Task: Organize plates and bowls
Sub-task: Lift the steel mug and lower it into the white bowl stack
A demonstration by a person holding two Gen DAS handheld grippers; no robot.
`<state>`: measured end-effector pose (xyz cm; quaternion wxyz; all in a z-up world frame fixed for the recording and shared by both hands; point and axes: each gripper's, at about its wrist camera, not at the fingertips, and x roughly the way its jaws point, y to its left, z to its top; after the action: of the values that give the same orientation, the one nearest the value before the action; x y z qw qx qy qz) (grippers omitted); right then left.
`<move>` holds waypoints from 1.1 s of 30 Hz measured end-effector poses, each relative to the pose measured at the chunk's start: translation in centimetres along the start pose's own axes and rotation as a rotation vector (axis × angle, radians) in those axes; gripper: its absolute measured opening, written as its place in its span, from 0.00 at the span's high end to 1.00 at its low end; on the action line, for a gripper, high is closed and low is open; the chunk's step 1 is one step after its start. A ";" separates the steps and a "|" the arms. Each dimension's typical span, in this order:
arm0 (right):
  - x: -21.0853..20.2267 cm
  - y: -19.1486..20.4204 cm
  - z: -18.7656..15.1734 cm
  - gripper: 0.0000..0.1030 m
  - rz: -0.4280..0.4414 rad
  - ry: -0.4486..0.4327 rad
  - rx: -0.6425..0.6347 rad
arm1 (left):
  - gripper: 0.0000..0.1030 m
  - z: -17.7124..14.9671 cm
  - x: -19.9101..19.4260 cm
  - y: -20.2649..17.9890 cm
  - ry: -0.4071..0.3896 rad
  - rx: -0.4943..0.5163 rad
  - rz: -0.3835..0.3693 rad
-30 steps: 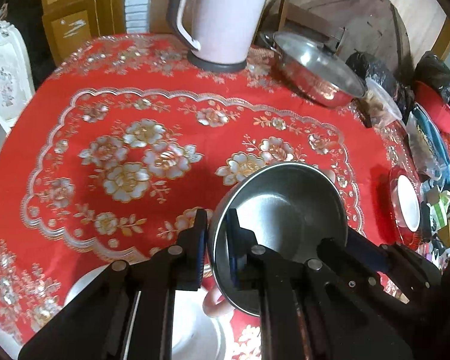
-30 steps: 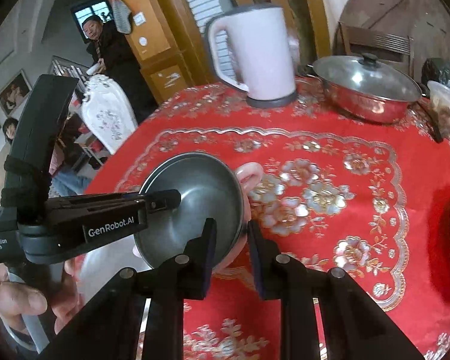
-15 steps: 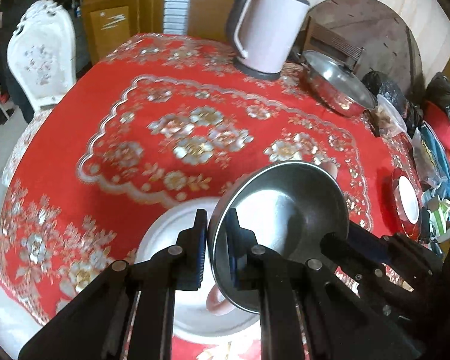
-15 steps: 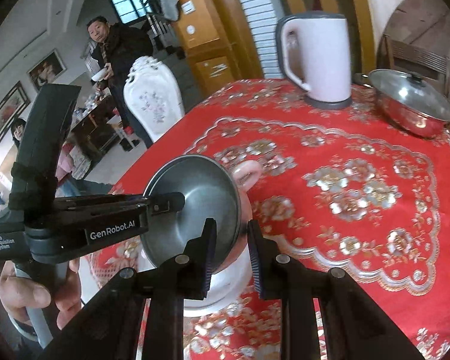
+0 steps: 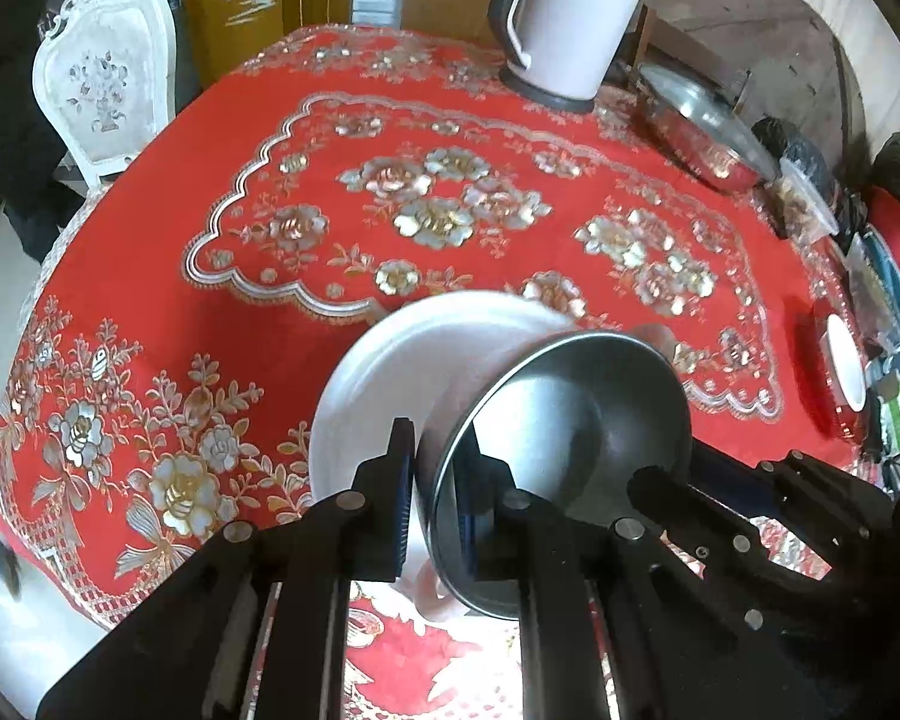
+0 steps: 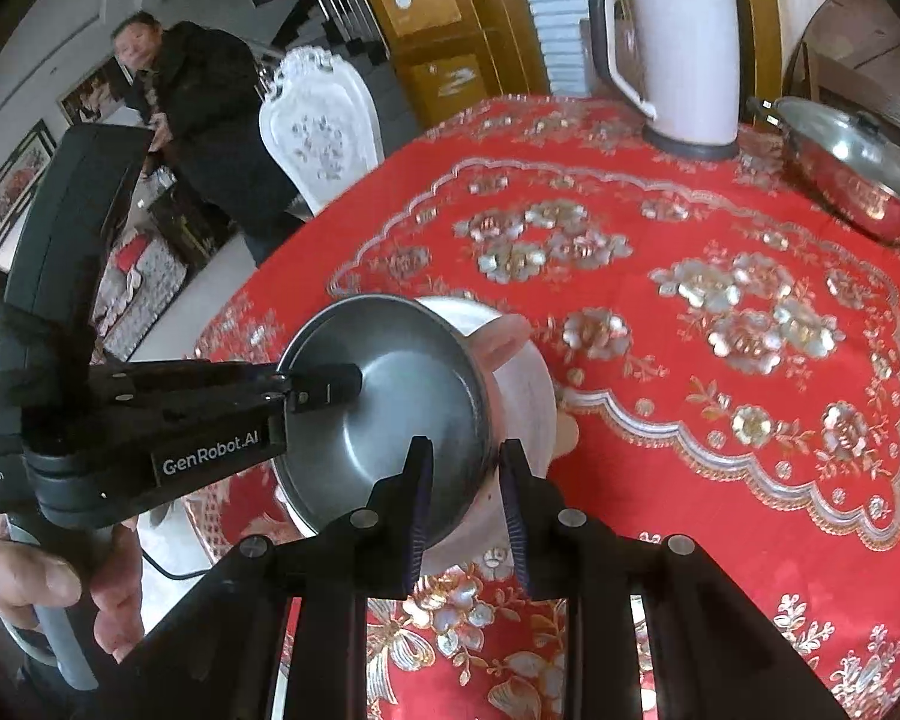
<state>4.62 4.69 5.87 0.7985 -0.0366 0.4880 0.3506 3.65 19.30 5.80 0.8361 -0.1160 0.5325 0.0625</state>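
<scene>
Both claws grip 1 steel bowl (image 5: 570, 456) by its rim: the left claw (image 5: 435, 501) pinches the near-left edge, and the right claw (image 6: 462, 489) clamps the opposite edge. It hangs tilted, with pink under its metal wall, above a white plate (image 5: 390, 372) lying near the edge of the red-clothed worktop (image 5: 210, 228).

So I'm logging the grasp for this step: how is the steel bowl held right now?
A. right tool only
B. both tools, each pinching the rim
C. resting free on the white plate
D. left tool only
B: the left tool and right tool each clamp the steel bowl's rim, above the white plate.
</scene>
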 end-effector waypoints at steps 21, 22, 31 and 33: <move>0.7 -0.4 0.4 0.62 0.034 0.001 0.037 | 0.84 0.3 0.1 0.1 -0.069 0.012 0.037; 0.5 -0.3 0.3 0.62 0.033 -0.006 0.035 | 0.84 0.3 -0.1 0.1 -0.073 0.011 0.032; 1.2 -0.6 0.9 0.62 0.065 -0.004 0.060 | 0.84 0.2 -1.7 0.0 -0.097 0.017 0.016; 1.5 -0.8 0.9 0.61 0.081 -0.003 0.071 | 0.84 0.3 -1.9 0.1 -0.104 0.008 0.015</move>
<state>6.21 5.25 4.92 0.7851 0.0121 0.5000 0.3653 3.05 19.53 7.59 0.8626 -0.1052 0.4895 0.0723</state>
